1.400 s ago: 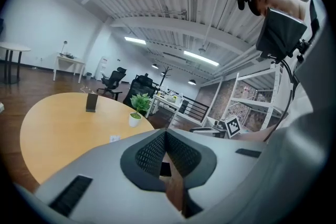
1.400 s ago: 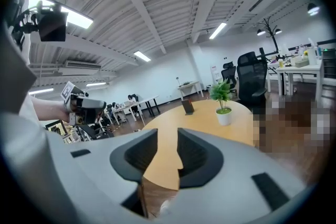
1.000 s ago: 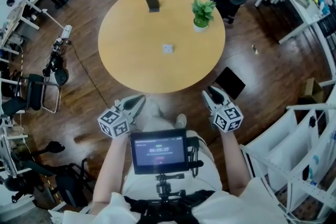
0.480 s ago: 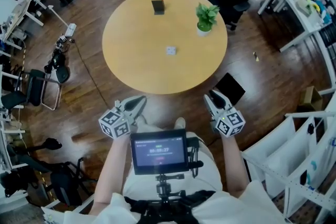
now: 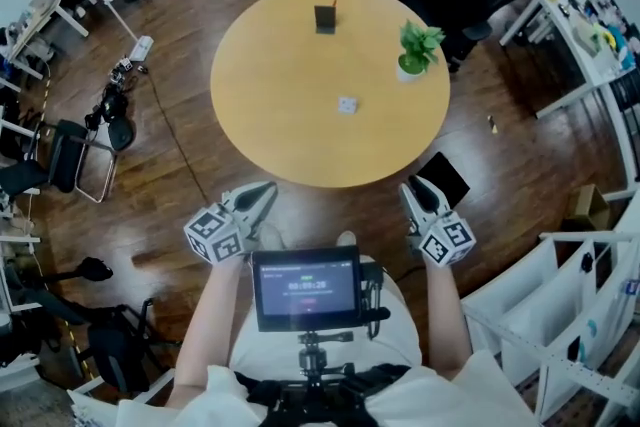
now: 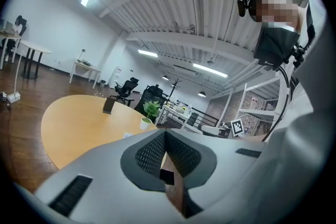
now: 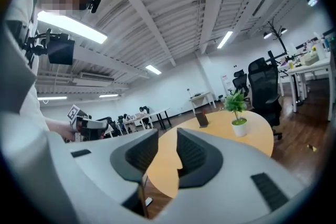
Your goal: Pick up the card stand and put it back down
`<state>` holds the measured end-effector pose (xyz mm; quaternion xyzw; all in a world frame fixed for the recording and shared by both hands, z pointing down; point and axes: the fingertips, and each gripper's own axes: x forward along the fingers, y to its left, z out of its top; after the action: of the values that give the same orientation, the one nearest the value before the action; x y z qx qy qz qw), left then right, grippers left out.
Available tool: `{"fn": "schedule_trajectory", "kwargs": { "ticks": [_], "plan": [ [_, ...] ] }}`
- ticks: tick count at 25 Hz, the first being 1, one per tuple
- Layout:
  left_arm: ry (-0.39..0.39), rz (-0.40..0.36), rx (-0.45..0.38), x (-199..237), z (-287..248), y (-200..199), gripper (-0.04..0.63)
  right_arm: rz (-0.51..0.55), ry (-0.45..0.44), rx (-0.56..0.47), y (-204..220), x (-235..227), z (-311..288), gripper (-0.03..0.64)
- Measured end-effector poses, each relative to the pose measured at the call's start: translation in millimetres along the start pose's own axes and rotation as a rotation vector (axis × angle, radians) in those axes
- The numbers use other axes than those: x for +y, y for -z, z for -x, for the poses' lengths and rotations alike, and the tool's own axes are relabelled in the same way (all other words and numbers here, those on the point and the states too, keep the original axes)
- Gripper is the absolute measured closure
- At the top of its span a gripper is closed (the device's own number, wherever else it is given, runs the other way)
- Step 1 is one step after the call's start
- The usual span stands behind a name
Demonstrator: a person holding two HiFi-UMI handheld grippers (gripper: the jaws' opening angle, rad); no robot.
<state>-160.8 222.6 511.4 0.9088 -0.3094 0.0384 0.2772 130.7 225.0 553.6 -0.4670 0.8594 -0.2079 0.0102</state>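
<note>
Round wooden table [image 5: 280, 95] in a big open office, dark plank floor all round; card stand [image 5: 324, 18] is upright near the far rim, plant [image 5: 413, 50] well off to its right, and about mid-table there's a small white thing [image 5: 347, 104] I can't identify. Both tools hang low on the person's side, short of the near rim, noses aimed across the table.

Left gripper [image 5: 264, 192] has its jaws pressed together on nothing; right gripper [image 5: 412, 190] has its jaws partway apart with only tabletop showing through the gap; so neither is carrying anything.

My guess on why they're parked there: the card stand is way out of reach from this spot, so the hands are just held at carry height either side of the chest screen [image 5: 306, 287]. That fits someone coming in to grab it just as well as someone backing off after setting it down; can't pick between those.

Head view gives the whole layout, but the jaw gaps are too small to read there. The gripper views settle that; they also show the card stand side-on as a dark slab standing straight, which the top-down shot only hints at.
</note>
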Motion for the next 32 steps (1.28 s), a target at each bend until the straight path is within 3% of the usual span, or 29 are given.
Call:
{"fn": "schedule_trajectory", "kwargs": {
  "ticks": [8, 14, 24, 32],
  "plan": [
    [0.049, -0.024, 0.047, 56.7, 22.8, -27.5, 0.595, -0.066, 0.098, -0.083, -20.4, 28.3, -44.5, 0.496],
    [0.113, -0.055, 0.097, 88.2, 20.8, -45.3, 0.595, -0.059, 0.18, -0.102, -16.8, 43.0, -58.4, 0.499],
    [0.259, -0.039, 0.122, 109.0, -3.7, -58.6, 0.595, -0.072, 0.395, -0.114, -8.3, 44.0, -35.1, 0.499],
    [0.328, -0.024, 0.158, 109.7, -25.5, -53.2, 0.595, -0.082, 0.487, -0.113, -1.4, 46.7, -10.4, 0.5]
  ]
}}
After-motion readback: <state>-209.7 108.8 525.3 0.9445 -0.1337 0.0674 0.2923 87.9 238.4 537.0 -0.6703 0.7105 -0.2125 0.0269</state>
